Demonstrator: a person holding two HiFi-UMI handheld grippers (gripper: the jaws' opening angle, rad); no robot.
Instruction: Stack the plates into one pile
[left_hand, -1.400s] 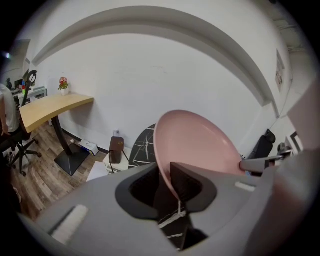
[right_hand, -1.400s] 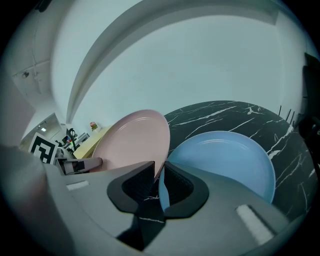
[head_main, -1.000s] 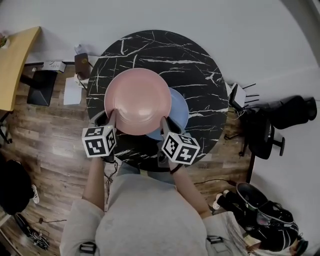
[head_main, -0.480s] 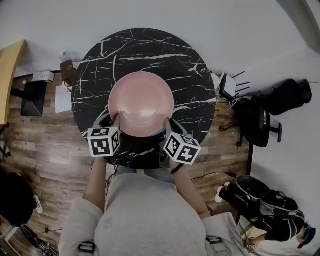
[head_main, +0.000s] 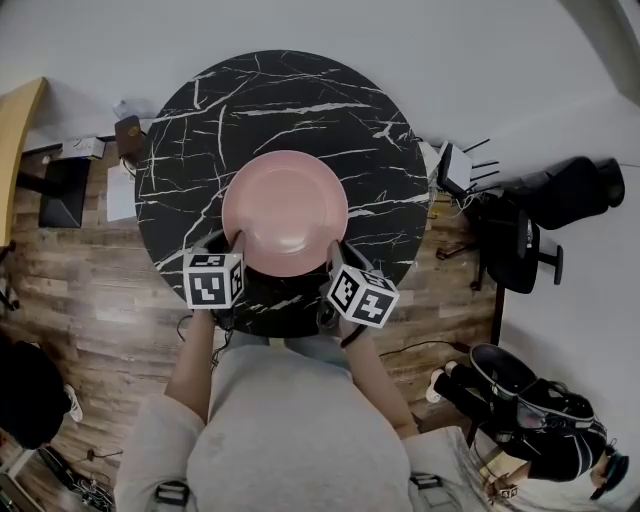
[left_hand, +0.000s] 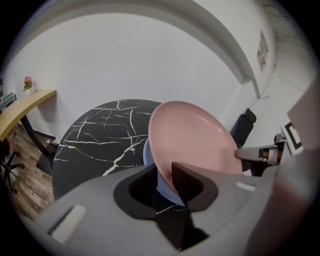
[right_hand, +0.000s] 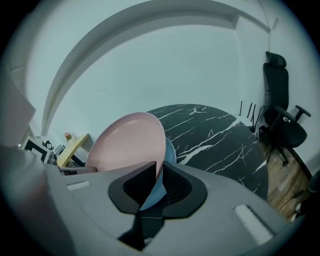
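Pink plate (head_main: 285, 210) sits over blue plate (left_hand: 166, 188) on the worktop (head_main: 200, 130). Left gripper (head_main: 230, 242) has just been opening, loose round its rim; right gripper (head_main: 333, 248), just closing, clamps it

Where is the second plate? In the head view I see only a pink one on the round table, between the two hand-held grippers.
Observer: A blue plate sits directly under the pink plate. The right gripper view shows its rim peeking out.
Operator: Is the left hand-held gripper gripping the pink one?
Observer: Not firmly. In the left gripper view, the left hand-held gripper has the pink rim between its jaws, touching only one of them. They have just been opening.
Operator: And the right one?
Observer: In its own view, the right hand-held gripper is closed on the pink rim. Its jaws have just been closing.
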